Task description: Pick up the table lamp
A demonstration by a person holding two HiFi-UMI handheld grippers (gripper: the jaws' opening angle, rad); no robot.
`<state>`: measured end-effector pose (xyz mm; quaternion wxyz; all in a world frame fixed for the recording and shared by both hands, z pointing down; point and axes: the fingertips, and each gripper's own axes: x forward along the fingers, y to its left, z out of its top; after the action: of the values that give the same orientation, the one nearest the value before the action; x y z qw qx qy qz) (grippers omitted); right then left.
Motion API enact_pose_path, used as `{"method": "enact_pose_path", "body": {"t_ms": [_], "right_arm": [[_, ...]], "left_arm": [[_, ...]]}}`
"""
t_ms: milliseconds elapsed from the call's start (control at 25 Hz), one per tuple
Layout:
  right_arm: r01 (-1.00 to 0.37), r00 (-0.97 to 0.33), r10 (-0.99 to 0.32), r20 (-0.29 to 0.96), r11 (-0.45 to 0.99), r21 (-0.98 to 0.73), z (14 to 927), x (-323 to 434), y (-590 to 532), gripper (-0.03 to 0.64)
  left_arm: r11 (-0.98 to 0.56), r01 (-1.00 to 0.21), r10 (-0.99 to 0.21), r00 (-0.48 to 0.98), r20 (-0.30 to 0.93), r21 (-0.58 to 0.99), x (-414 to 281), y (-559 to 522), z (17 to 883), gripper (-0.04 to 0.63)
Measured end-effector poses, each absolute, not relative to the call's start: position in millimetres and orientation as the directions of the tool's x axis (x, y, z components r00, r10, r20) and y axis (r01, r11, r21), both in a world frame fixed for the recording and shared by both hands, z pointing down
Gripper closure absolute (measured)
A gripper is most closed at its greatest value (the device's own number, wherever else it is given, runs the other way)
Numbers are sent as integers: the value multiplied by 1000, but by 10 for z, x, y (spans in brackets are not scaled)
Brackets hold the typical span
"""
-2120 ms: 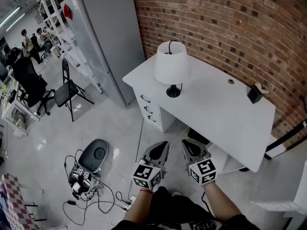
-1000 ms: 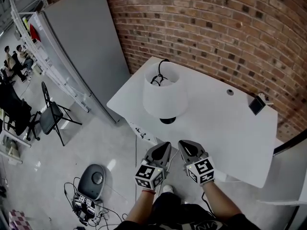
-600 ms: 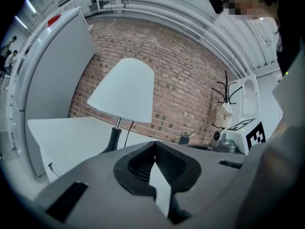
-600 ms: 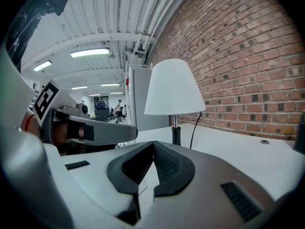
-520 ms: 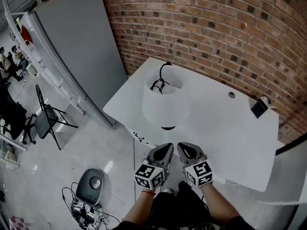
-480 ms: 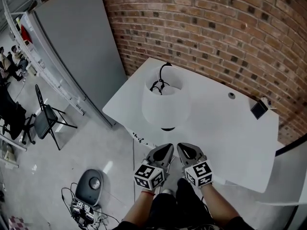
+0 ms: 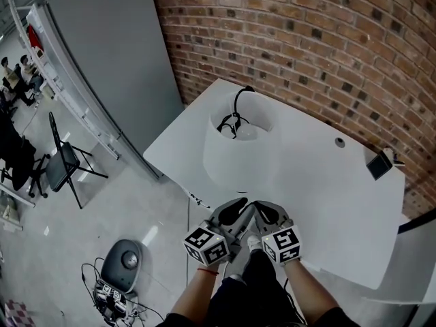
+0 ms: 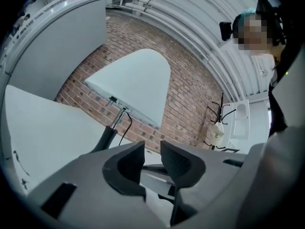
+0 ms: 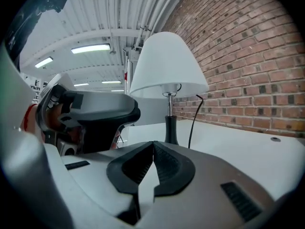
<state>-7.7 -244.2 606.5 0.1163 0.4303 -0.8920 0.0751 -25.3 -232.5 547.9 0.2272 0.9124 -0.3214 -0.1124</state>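
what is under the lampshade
In the right gripper view a thin metal rod and dark stem stand under the lampshade on the white desk, a black cord beside them. The right gripper hides the foot; in the head view the lampshade covers everything.

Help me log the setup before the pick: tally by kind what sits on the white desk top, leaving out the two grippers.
Table lamp: 1
Small black box: 1
Round grey disc: 1
Total: 3
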Motion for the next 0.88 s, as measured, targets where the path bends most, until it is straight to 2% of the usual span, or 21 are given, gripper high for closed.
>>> {"method": "enact_pose_path", "body": {"t_ms": [200,480,720,880], "right_arm": [[-767,-619,-729,293,642,-22,6194,-119,-2487,615],[-765,-619,-723,309,643,-29,6294,-122,-2605,615],[-763,-619,-718,318,646,-27,6320,-167,-2663,615],[-766,-615,-718,326,642,-30,6324,-172,-2698,615]], "left_arm": [[-716,-452,-608,778,-157,532,-258,-2455,5418,461],[-762,-380,-568,781,-260,524,-329,-2538,5257,454],[-813,-315,-498,812,-305,490,-268,-2550,5114,455],[-819,-305,-495,805,-328,486,-284,-2586,5033,456]]}}
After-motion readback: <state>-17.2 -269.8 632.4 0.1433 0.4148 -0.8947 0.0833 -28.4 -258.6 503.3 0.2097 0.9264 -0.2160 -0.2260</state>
